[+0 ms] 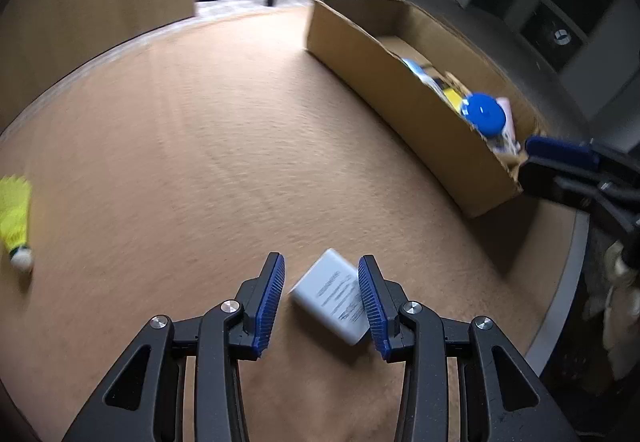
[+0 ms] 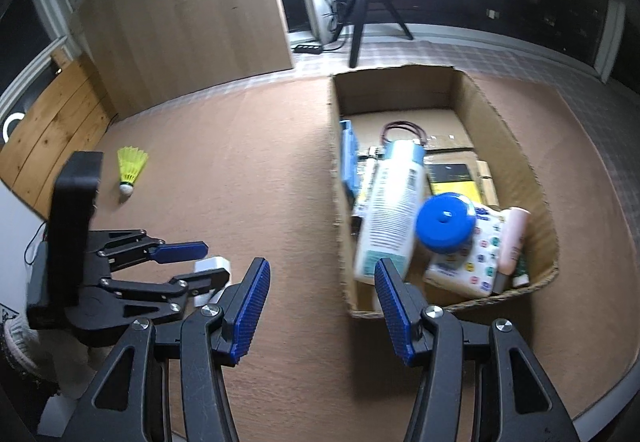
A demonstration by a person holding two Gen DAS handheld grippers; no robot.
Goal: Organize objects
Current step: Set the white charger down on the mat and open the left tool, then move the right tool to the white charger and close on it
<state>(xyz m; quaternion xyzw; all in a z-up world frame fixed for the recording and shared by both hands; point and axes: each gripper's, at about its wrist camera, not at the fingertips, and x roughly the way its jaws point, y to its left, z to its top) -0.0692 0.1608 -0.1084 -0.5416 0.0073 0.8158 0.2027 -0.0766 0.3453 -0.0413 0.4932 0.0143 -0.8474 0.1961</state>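
Brown felt table (image 1: 200, 142): white charger (image 1: 334, 296) lies skewed between the parted, not-clamping left gripper (image 1: 322, 302), box (image 1: 400, 102) off to its right; right gripper (image 2: 322, 310) empty, apart.

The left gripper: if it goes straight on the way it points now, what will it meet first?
Most likely the small white rectangular adapter lying on the brown tabletop. It sits between the left gripper's open blue pads, close to the right-side pad; whether that pad touches it is unclear.
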